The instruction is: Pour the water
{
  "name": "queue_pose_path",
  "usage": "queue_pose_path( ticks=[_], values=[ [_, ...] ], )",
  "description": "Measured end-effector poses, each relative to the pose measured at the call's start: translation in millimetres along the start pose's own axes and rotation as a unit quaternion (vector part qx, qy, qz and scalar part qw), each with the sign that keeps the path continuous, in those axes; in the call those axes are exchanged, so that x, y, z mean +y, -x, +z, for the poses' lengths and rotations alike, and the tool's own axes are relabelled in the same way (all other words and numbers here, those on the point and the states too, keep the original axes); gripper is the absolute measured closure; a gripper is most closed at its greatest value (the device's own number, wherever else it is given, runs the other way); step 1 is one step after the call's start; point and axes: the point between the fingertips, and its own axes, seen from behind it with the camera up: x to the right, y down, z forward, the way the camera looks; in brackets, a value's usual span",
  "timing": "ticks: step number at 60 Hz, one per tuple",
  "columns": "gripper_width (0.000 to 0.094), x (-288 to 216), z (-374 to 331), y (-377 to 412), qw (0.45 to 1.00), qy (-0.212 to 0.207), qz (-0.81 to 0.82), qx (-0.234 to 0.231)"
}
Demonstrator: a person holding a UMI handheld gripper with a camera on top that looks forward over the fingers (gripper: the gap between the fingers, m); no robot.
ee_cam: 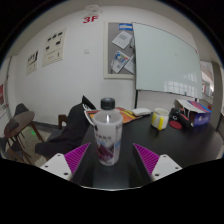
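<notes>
A clear plastic bottle (107,138) with a white cap and a printed label stands upright on the black table (185,145). It is between my fingers, with a gap at either side, and rests on the table by itself. My gripper (111,160) is open, and its pink pads (75,158) flank the bottle's lower half. A yellow cup (160,118) stands further back on the table, beyond the right finger.
A red object (176,124) and a box of items (192,108) sit beside the yellow cup. Left of the bottle are a dark bag (72,122) and a chair (20,126). A whiteboard (165,60) hangs on the far wall.
</notes>
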Motion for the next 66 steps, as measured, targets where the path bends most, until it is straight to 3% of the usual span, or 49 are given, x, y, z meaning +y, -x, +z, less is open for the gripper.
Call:
queue_pose_path(
  ticks=[10, 14, 22, 28, 34, 45, 55, 62, 66],
  values=[
    [0.0126, -26, 56, 12, 0.999, -0.037, -0.003, 0.001],
    [0.0377, -27, 67, 10, 0.999, -0.047, -0.015, 0.011],
    [0.0478, -30, 69, 6, 0.998, -0.060, 0.003, 0.016],
    [0.0556, -30, 66, 14, 0.998, -0.059, 0.005, -0.014],
    [0.0557, -49, 60, 32, 0.996, -0.070, 0.001, -0.056],
    [0.0557, -157, 40, 44, 0.967, -0.133, 0.141, -0.163],
    [0.0560, -273, 38, 9, 0.853, -0.171, 0.395, -0.295],
    [0.0558, -318, 59, -49, 0.715, -0.174, 0.569, -0.367],
    [0.0560, -323, 79, -91, 0.632, -0.173, 0.651, -0.383]
  ],
)
